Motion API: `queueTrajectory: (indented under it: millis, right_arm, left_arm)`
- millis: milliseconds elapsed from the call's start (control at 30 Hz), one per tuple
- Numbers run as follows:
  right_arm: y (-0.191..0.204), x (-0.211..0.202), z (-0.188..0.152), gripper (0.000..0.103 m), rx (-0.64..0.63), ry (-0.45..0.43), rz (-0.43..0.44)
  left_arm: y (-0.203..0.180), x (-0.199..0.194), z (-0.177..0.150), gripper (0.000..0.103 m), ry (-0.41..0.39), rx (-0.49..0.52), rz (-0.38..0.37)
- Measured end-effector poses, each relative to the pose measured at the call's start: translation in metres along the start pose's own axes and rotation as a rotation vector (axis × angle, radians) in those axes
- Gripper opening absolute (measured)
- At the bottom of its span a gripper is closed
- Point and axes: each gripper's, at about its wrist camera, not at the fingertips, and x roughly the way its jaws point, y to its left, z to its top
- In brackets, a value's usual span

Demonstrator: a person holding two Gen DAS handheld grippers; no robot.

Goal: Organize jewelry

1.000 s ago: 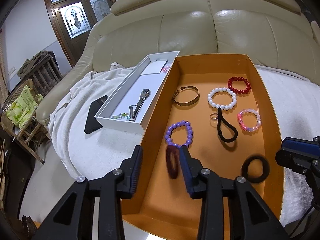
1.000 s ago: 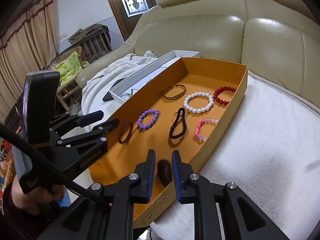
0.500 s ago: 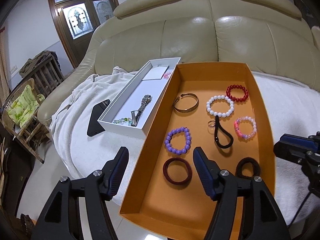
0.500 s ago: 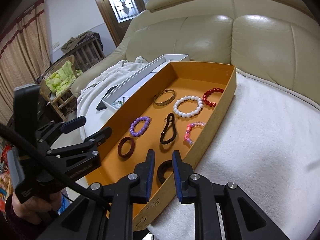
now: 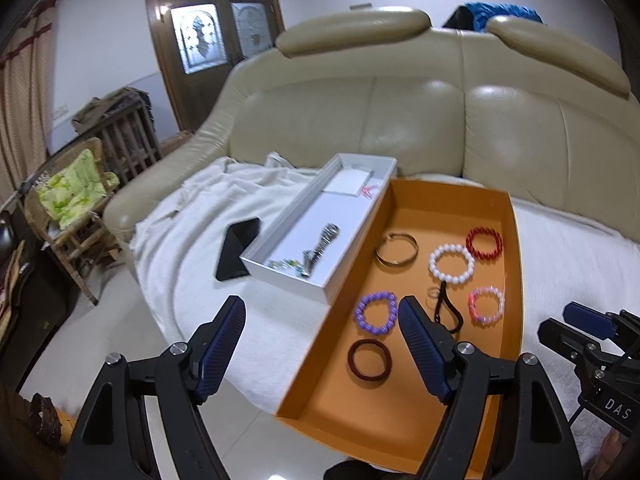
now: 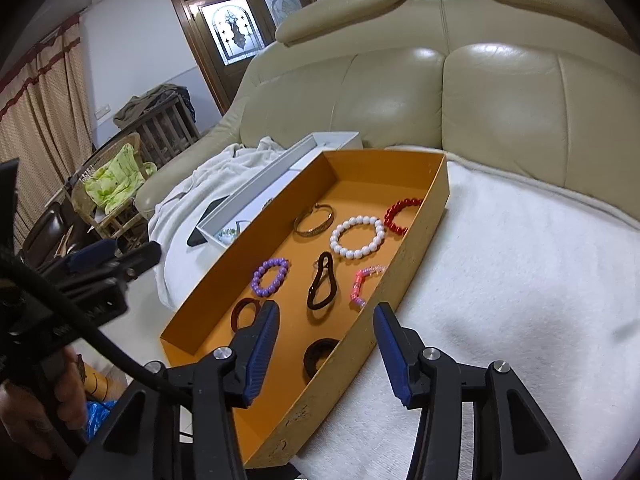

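Note:
An orange tray (image 5: pixel 516 280) (image 6: pixel 404 256) on a white blanket holds several bracelets and hair ties: a dark red hair tie (image 5: pixel 370 360) (image 6: pixel 242 312), purple beads (image 5: pixel 376 314) (image 6: pixel 270 276), a gold bangle (image 5: pixel 397 249), white beads (image 5: pixel 451 263) (image 6: pixel 357 237), red beads (image 5: pixel 484 243), pink beads (image 5: pixel 486 305), a black hair loop (image 6: pixel 322 286) and a black hair tie (image 6: pixel 318 356). My left gripper (image 5: pixel 320 344) is open and empty above the tray's near left edge. My right gripper (image 6: pixel 326 350) is open and empty above the black hair tie.
A white box (image 5: pixel 320 236) with a metal watch (image 5: pixel 322 244) and small beads lies left of the tray. A black phone (image 5: pixel 236 248) lies on the blanket. A beige leather sofa (image 5: pixel 400 120) stands behind. A wicker chair (image 5: pixel 76 208) stands at left.
My left gripper opened, let the dark red hair tie down in the tray and drew back. My right gripper opened, left the black hair tie in the tray and pulled back too.

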Motion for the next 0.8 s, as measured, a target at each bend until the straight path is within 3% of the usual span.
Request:
queueTrajectory:
  millis: [200, 500, 800]
  right_arm:
    - [0.013, -0.031, 0.003, 0.059, -0.072, -0.072, -0.061]
    - [0.031, -0.095, -0.002, 0.071, -0.133, -0.183, -0.134]
    - [0.062, -0.143, -0.013, 0.074, -0.172, -0.172, -0.203]
  left_arm:
    - [0.002, -0.028, 0.006, 0.086, -0.062, 0.021, 0.056]
    - [-0.004, -0.069, 0.007, 0.087, -0.112, 0.064, 0.130]
    - [0.001, -0.116, 0.005, 0.087, -0.176, 0.076, 0.092]
